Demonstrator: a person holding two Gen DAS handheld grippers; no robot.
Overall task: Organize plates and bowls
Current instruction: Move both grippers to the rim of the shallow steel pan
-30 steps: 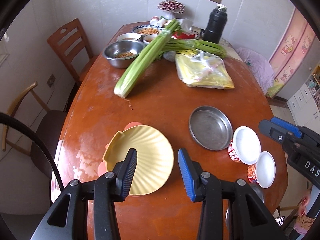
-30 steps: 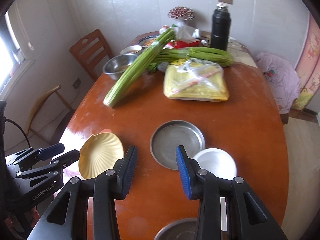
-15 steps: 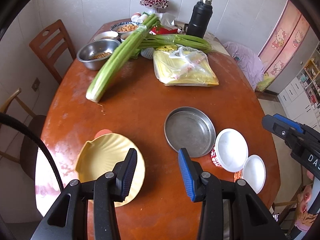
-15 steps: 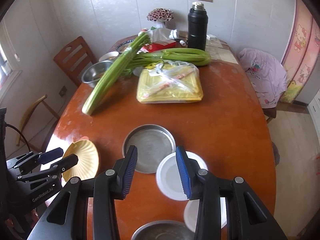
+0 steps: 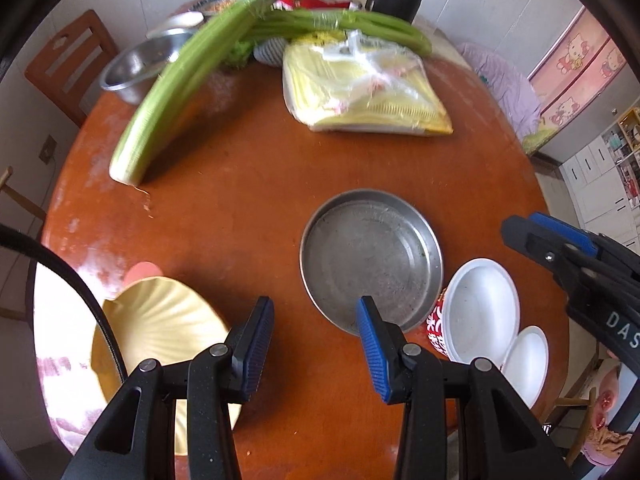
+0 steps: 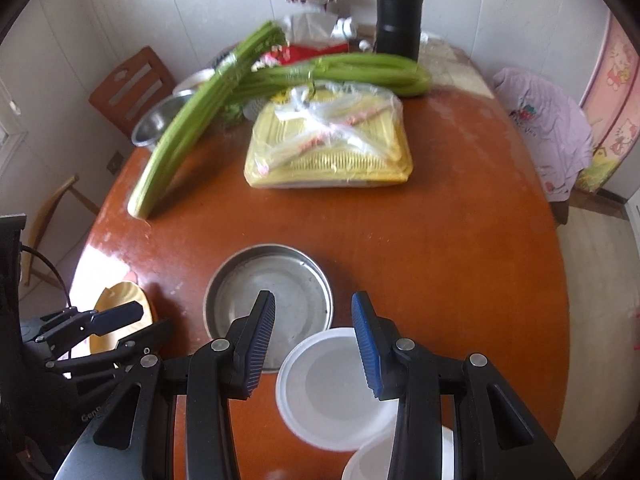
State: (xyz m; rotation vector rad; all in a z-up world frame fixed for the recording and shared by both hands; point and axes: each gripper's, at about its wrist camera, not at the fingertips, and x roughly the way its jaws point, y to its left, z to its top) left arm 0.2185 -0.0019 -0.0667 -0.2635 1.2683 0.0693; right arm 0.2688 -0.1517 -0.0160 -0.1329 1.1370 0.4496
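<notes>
Both grippers are held above the worktop [image 5: 248, 208] with jaws apart and nothing gripped. The left gripper [image 5: 316, 344] is between the yellow plate [image 5: 160, 332] and the metal pan [image 5: 370, 258]. The right gripper [image 6: 314, 340] is over the white bowl [image 6: 332, 390], just beside the pan.

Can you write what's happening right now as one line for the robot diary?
left gripper: open, empty | right gripper: open, above large white bowl | steel plate: untouched | yellow shell plate: untouched
</notes>
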